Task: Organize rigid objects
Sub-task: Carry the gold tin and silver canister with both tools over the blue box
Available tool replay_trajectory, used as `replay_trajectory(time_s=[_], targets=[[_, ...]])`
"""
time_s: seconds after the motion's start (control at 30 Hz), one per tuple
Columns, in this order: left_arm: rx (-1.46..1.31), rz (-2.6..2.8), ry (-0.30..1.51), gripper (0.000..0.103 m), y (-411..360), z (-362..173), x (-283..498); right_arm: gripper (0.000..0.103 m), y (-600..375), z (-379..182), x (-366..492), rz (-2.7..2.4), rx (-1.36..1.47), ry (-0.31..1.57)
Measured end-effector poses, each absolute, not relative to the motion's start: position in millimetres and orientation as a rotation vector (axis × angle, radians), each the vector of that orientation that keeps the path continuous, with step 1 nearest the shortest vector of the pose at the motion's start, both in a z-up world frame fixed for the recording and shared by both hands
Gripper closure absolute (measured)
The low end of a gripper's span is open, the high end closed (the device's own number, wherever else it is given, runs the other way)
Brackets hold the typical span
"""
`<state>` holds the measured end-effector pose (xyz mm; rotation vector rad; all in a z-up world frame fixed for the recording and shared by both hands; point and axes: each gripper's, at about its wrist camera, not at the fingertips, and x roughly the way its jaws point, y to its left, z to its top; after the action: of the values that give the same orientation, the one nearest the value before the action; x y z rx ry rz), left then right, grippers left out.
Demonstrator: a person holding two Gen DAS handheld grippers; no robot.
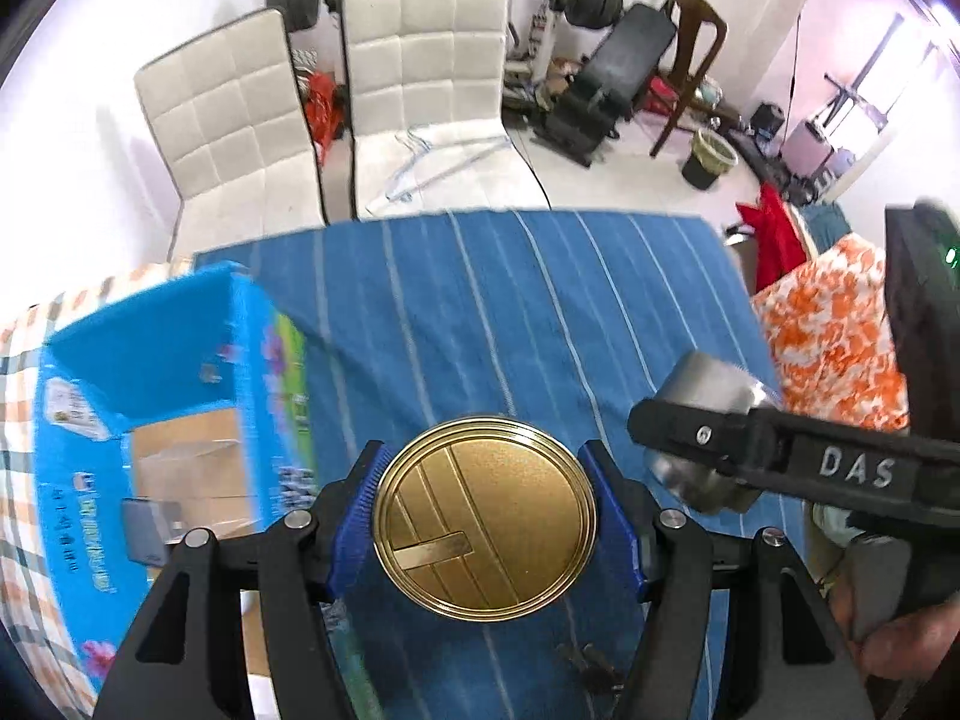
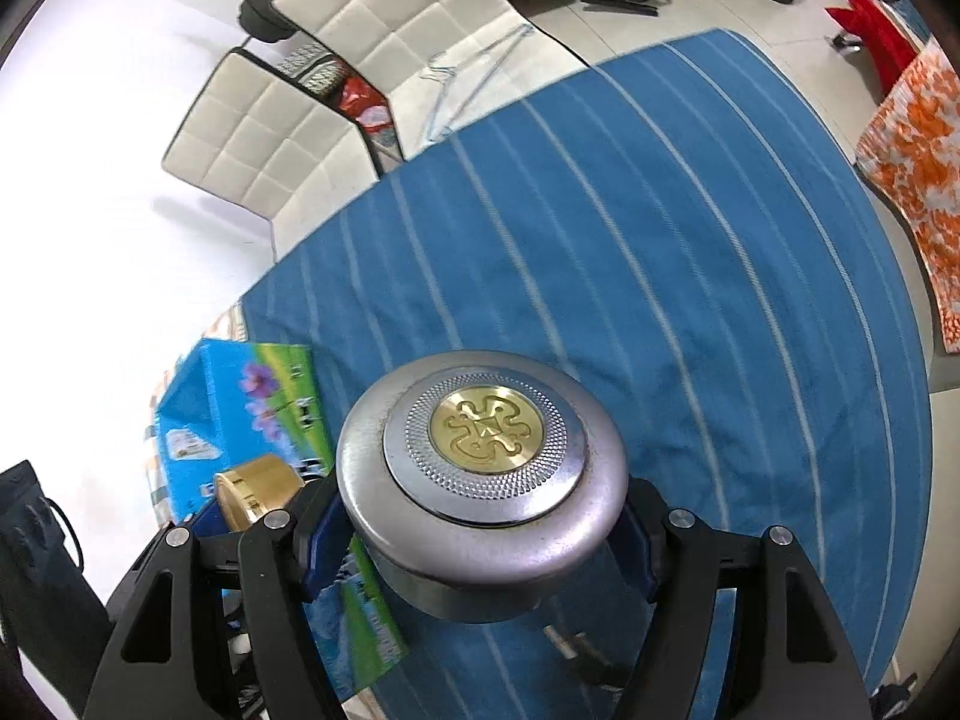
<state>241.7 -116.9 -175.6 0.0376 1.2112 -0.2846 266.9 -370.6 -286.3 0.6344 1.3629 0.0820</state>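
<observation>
My left gripper (image 1: 485,519) is shut on a round gold tin (image 1: 485,519), held above the blue striped cloth (image 1: 510,312) beside the open blue cardboard box (image 1: 162,396). My right gripper (image 2: 480,516) is shut on a round silver tin (image 2: 480,480) with a gold emblem on its lid, held above the cloth (image 2: 660,270). The silver tin (image 1: 714,387) and right gripper show at the right of the left wrist view. The gold tin (image 2: 255,489) shows at the left of the right wrist view, next to the blue box (image 2: 240,408).
Two white padded chairs (image 1: 336,114) stand beyond the table's far edge. An orange patterned cloth (image 1: 840,330) lies at the right. A small dark object (image 2: 582,648) lies on the cloth below the silver tin. Gym equipment (image 1: 600,60) stands at the back.
</observation>
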Motion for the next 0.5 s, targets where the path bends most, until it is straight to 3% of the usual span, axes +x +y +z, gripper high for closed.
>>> replay_trajectory(time_s=[0.23, 0.5], targets=[[0.060, -0.200, 1.154, 0.041, -32, -141, 207, 0.029, -317, -247, 250, 0.175, 0.622, 1.338], [0.015, -0.079, 1.291, 0.041, 47, -205, 177, 0.029, -224, -225, 235, 0.298, 0.592, 1.346]])
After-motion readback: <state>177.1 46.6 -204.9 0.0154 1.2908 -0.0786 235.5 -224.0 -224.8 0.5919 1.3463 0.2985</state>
